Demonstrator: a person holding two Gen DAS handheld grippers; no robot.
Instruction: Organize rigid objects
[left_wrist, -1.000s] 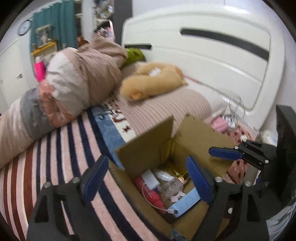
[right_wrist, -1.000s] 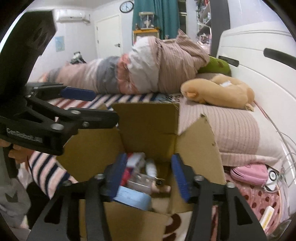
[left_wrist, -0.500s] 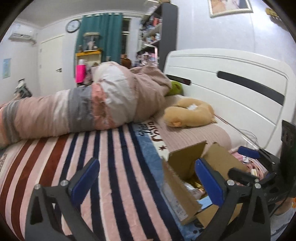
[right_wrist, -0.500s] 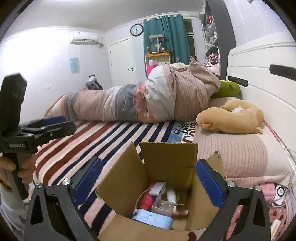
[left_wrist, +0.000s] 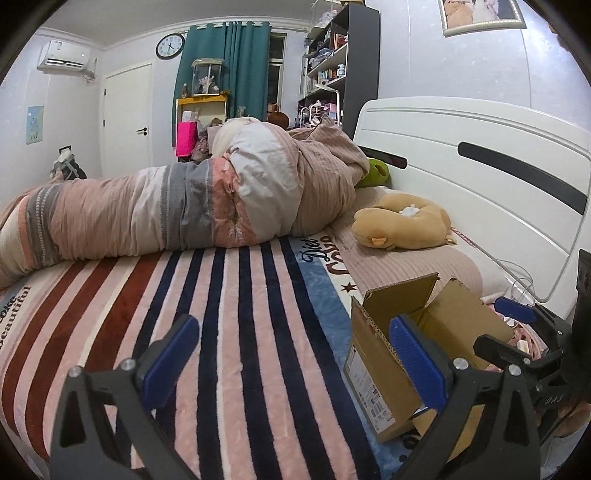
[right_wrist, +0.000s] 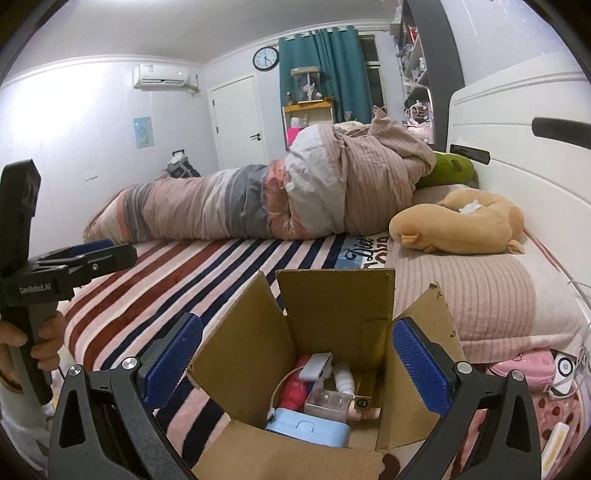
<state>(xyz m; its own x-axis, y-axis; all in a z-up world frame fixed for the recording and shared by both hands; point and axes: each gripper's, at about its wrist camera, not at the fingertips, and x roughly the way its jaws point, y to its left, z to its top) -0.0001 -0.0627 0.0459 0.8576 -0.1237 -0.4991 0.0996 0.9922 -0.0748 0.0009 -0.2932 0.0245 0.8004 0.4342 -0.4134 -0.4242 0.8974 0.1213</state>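
An open cardboard box (right_wrist: 332, 314) sits on the striped blanket (right_wrist: 207, 273) of the bed, flaps raised. Inside it lie a pale blue case (right_wrist: 308, 430), a red bottle (right_wrist: 293, 387), a white adapter (right_wrist: 314, 365) and a clear plastic piece (right_wrist: 327, 400). The right claw (right_wrist: 295, 358) hangs just above the box, its blue pads spread wide with nothing gripped. Left of the box, a hand (right_wrist: 22, 347) holds the left claw (right_wrist: 92, 254). Beyond the box lie a rolled duvet (right_wrist: 277, 199) and a tan plush toy (right_wrist: 458, 225).

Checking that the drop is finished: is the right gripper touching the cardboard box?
Apart. The right wrist view shows the right gripper open and empty, its blue pads outside and above the cardboard box flaps, with striped blanket visible between.
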